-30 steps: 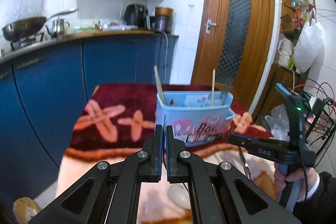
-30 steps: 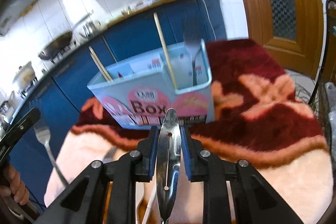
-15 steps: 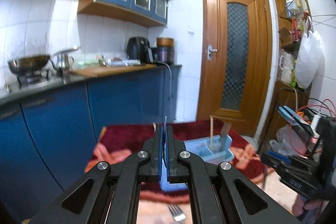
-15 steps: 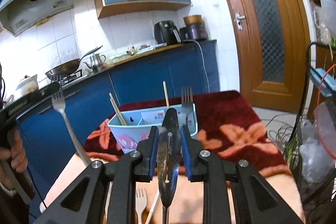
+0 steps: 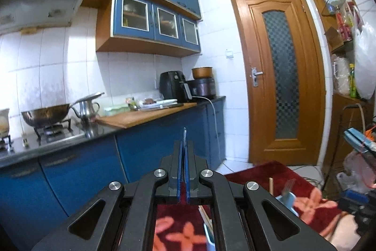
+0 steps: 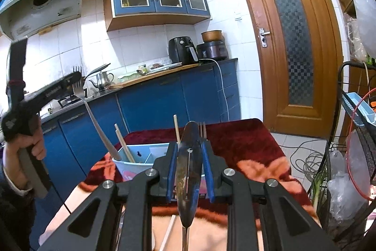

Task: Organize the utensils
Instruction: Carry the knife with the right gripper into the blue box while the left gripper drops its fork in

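We look out from two hand-held grippers across a kitchen with blue cabinets (image 6: pixel 150 107), a white tiled wall and a wooden door (image 6: pixel 291 39) with a patterned glass panel. Below us a low bench (image 6: pixel 235 140) is covered with a dark red blanket bearing orange flower shapes. On it stands a pale blue utensil box (image 6: pixel 138 161), divided into compartments; wooden chopsticks (image 6: pixel 123 145) lean out of its left end, and a single chopstick (image 6: pixel 176 128) and a fork (image 6: pixel 202 129) stand toward its right, partly hidden behind our right gripper. Our right gripper (image 6: pixel 189 157) pinches a metal spoon (image 6: pixel 188 171) between its blue-padded fingers, the bowl upright above the box and the handle running down out of the frame. To the left, a person's hand (image 6: pixel 25 149) grips the handle of our left gripper (image 6: pixel 68 84), raised well above the bench; its fingers are pressed together on a metal fork (image 6: pixel 94 119) just below the tines, and the handle slants down so that its tip sits at the left rim of the box, though we cannot tell whether it touches. From the left gripper's own camera we see its fingers (image 5: pixel 179 166) closed with only the fork's thin edge between them. A pale utensil (image 6: pixel 168 232) lies on the blanket near the bottom.
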`<state>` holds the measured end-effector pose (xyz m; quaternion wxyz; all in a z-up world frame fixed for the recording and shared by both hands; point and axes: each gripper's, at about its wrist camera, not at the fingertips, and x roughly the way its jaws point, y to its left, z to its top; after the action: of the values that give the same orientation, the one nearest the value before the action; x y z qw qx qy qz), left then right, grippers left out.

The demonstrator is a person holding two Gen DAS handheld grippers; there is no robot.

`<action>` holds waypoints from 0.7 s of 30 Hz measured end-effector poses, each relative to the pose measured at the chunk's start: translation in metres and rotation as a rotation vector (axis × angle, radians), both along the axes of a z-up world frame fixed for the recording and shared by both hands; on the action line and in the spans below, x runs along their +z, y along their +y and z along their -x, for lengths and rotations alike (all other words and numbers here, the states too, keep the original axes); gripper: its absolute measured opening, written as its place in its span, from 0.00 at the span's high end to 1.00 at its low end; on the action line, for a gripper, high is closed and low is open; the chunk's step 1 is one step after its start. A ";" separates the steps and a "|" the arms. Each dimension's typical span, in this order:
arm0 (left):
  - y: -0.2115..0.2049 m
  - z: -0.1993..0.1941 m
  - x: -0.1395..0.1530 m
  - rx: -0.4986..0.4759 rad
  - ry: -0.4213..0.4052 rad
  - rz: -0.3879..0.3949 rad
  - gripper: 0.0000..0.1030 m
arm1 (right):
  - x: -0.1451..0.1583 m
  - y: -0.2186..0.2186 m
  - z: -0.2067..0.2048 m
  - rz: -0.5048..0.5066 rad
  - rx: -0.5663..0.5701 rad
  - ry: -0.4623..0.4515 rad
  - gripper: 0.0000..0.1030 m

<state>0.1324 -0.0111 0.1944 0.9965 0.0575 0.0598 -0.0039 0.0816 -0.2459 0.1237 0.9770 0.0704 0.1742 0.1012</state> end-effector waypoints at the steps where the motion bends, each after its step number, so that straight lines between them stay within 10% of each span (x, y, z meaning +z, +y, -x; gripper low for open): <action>1: -0.001 -0.005 -0.001 0.009 -0.003 -0.005 0.98 | 0.001 -0.001 -0.002 0.001 -0.002 -0.002 0.77; 21: 0.002 -0.058 -0.065 -0.001 0.143 0.016 0.98 | 0.057 0.013 -0.069 0.029 -0.083 -0.165 0.77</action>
<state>0.1900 -0.0088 0.1295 0.9901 0.0490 0.1310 -0.0092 0.1506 -0.2333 0.1802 0.9923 0.0548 0.0914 0.0636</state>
